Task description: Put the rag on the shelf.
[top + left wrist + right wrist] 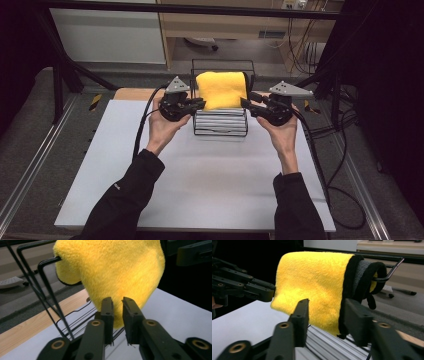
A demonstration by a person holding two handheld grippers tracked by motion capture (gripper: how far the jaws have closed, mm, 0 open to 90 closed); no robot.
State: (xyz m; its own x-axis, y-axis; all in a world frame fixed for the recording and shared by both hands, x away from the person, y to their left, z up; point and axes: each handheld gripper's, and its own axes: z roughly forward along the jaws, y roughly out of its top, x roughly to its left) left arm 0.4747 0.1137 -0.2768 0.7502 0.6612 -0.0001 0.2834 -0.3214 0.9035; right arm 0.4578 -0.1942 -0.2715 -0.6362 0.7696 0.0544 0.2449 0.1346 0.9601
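Note:
A fluffy yellow cloth with black trim hangs draped over the top bar of a black wire rack. My left gripper is at the cloth's left lower edge. In the left gripper view its jaws stand a narrow gap apart, with the cloth's bottom corner hanging in that gap and no pad pressing it. My right gripper is at the cloth's right edge. Its jaws stand wide apart on either side of the cloth's trimmed edge without touching it. A grey reverse side shows at the fold.
The rack stands at the far middle of a white table top, with a ribbed pale panel at its base. A wooden strip lies behind the table. Cables trail off the right side. A chair base stands on the floor beyond.

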